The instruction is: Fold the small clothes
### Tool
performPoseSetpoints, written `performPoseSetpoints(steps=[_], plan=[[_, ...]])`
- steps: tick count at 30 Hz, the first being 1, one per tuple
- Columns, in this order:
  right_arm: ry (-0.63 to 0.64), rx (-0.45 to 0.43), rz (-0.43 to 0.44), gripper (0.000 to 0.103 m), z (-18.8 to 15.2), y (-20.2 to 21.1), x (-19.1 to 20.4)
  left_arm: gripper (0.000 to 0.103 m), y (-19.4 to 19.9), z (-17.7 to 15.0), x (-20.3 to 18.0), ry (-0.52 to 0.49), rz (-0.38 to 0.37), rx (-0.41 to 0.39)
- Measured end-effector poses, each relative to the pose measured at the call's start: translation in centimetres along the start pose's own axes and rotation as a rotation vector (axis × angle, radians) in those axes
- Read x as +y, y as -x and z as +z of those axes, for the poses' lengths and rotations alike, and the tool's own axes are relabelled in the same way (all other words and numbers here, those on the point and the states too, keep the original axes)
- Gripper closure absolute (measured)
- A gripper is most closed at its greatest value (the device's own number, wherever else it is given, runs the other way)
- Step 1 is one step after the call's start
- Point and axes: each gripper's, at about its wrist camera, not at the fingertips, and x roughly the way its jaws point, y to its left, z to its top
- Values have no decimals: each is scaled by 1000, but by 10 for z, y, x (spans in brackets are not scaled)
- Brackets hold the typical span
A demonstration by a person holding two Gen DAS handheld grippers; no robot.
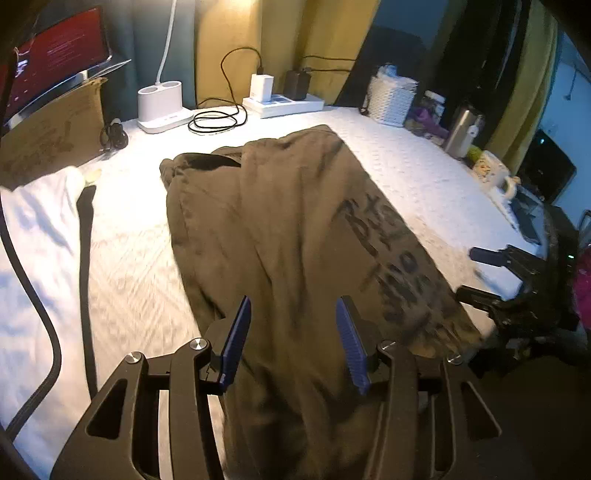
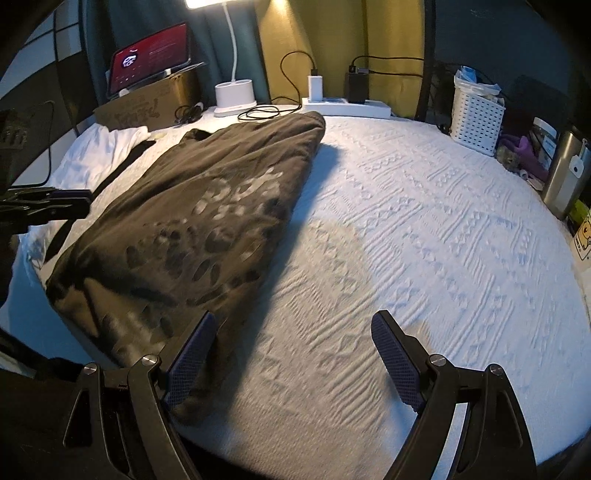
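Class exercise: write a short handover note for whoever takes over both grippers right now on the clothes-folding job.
Left gripper: jaws open, hovering over the near end of the brown T-shirt, gripping nothing.
Right gripper: jaws wide open, empty, over the white bedspread beside the shirt's near corner.
Shirt: lying lengthwise on the bed, folded into a long strip, print showing.
Left to do: probably fold it across into a compact stack.

Lit lamp [image 2: 233,51] before yellow curtains [image 2: 291,33] — white textured tablecloth [image 2: 424,229] glowing beneath.
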Motion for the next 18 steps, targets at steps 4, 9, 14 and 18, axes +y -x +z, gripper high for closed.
performPoseSetpoints(steps=[4,9,14,18], plan=[[-6,4,-1,16,14,-11,-7,55,-17,22,8,12,3,2],[-9,5,-6,16,34,-24,-15,55,-38,51,14,20,-4,-2],[-11,17,-5,16,54,-39,-24,55,-62,72,17,7,-14,26],[-12,31,-4,16,68,-51,-30,55,-81,85,22,12,-21,46]])
